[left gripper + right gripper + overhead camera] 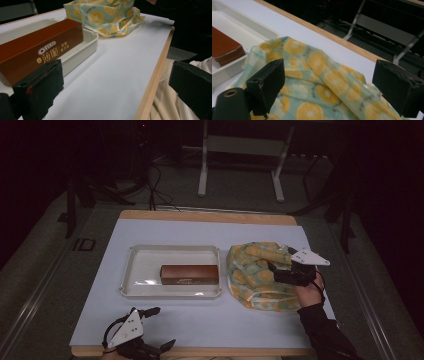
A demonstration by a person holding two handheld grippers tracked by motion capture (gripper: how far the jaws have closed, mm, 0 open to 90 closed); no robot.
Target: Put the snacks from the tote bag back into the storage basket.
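A brown Oreo box [189,274] [37,50] [223,48] lies in a white tray [145,265] [85,46] [242,27] at mid-table. To its right sits a crumpled cloth with an orange-slice print [252,275] [107,15] [319,75]. My right gripper [280,266] [327,87] hovers open over the cloth's right part, jaws wide apart with the fabric below them. My left gripper [160,327] [117,87] stands open near the table's front edge, left of centre, empty, aimed toward the tray.
A white mat [210,320] covers the wooden table [210,216]. Metal stand legs [202,175] rise on the floor beyond the far edge. A person's pale garment [165,105] lies past the near edge in the left gripper view.
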